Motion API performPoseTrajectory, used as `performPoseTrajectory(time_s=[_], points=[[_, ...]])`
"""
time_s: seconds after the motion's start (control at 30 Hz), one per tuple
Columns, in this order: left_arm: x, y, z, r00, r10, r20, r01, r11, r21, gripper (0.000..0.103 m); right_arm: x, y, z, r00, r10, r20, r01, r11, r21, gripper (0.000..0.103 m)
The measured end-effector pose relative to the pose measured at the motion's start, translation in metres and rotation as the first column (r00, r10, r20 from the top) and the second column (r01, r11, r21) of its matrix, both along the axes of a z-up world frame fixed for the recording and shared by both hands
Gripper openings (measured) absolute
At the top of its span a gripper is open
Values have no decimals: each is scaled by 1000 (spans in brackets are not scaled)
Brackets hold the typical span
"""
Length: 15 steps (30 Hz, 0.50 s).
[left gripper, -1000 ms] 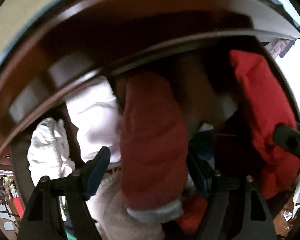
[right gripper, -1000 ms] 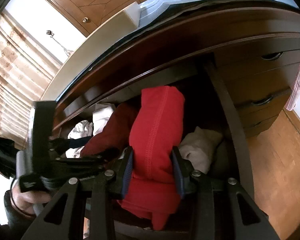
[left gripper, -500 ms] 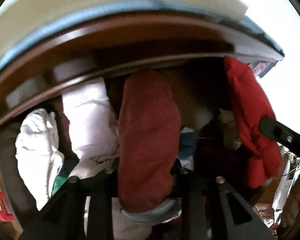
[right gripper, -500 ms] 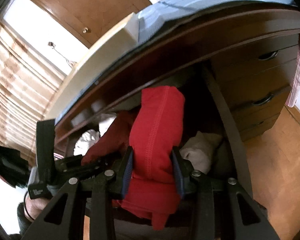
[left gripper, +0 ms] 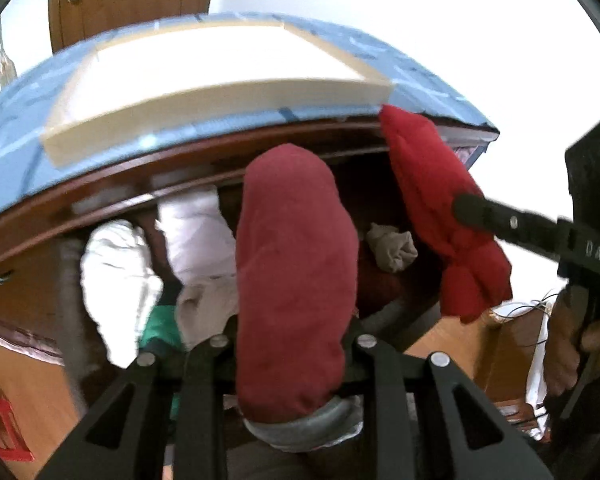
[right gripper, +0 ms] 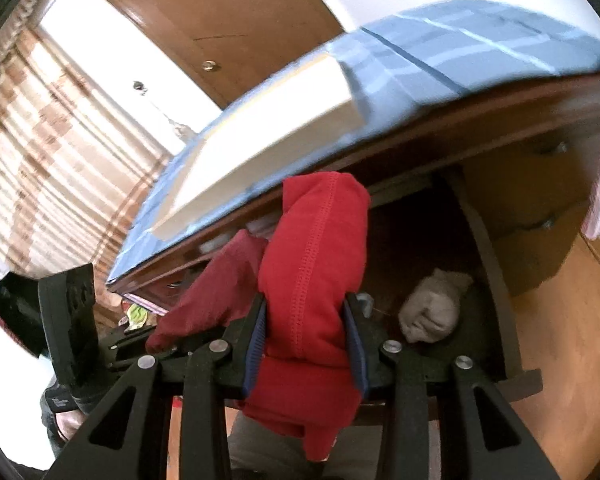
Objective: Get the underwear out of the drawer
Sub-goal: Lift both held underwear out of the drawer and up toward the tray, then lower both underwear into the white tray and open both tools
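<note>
Both grippers have risen since a second ago, and the left gripper (left gripper: 296,340), then spread wide around the dark red underwear (left gripper: 296,264), has clamped onto it. Its jaws now press the folded garment from both sides, the grey waistband bulging out below the pinch and the rounded upper end standing up past the fingertips. The right gripper (right gripper: 306,320) is clamped on the bright red underwear (right gripper: 312,264), blue pads squeezing its stitched middle, a loose end hanging below the fingers. Both garments sit above the open drawer (right gripper: 496,280), not resting in it. Just left of the left fingers lie white folded clothes (left gripper: 120,276) and a green piece (left gripper: 160,326); between the two grippers, down in the drawer, a beige bundle (left gripper: 394,248) sits alone on dark wood. Beyond the fingertips the dresser's brown front edge curves overhead, with the blue cover (left gripper: 12,140) and a cream slab (left gripper: 220,80) on top. To the right of the right fingers the drawer's side wall stands close, then open wooden floor (right gripper: 560,360). A hand (left gripper: 572,344) grips the right tool's handle.
</note>
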<state>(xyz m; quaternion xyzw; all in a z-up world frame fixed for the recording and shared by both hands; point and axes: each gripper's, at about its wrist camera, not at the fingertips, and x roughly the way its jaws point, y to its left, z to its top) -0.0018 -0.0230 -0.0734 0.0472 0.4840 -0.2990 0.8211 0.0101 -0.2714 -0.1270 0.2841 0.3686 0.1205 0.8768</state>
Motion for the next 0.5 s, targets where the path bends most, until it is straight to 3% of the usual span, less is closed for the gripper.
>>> performPoseTrajectory(time_s=[0.1, 0.27, 0.37, 0.5], points=[[-2, 3, 6, 999, 2, 35, -1, 1000, -20, 25, 3, 11, 22, 999, 31, 41, -32, 999, 5, 39], [-3, 20, 43, 996, 24, 89, -16, 996, -89, 25, 17, 25, 51, 992, 69, 106, -67, 998, -19, 39], [4, 31, 67, 987, 72, 143, -53, 989, -136, 25, 32, 34, 67, 987, 84, 138, -80, 996, -34, 39], [25, 40, 86, 964, 162, 211, -132, 980, -147, 25, 62, 48, 88, 982, 84, 168, -71, 994, -82, 39]])
